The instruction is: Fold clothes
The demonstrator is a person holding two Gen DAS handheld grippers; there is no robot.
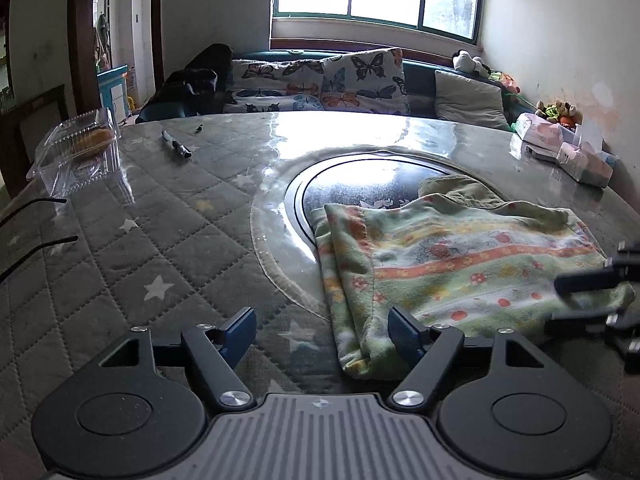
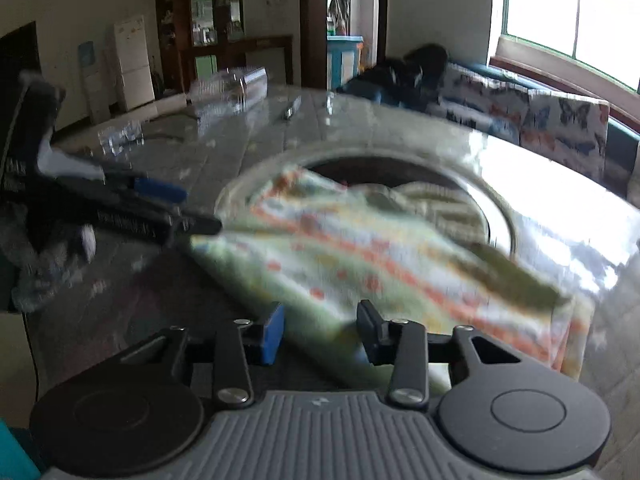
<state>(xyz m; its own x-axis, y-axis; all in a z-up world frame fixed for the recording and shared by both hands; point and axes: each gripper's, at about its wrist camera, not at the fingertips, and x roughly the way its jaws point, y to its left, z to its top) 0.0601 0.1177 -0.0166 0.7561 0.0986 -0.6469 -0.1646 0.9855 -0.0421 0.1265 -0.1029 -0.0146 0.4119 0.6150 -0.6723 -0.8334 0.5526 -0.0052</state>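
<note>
Here the folded floral garment (image 1: 460, 264) lies on the table (image 1: 168, 248) just ahead of both grippers' wide, empty jaws, while a clear clamshell box (image 1: 78, 148) holds something yellow.

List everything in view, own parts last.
garment: one, green with orange floral stripes, partly folded, over the inset's near side
table: one, grey quilted star cover
round inset: one, dark, table centre
clear container: one, far left, holds something orange
pen-like object: one, dark, far left
boxes: several, pale, far right
butterfly cushions: two, sofa behind
left gripper: black, blue pads, open
right gripper: same, open, over garment edge
</note>
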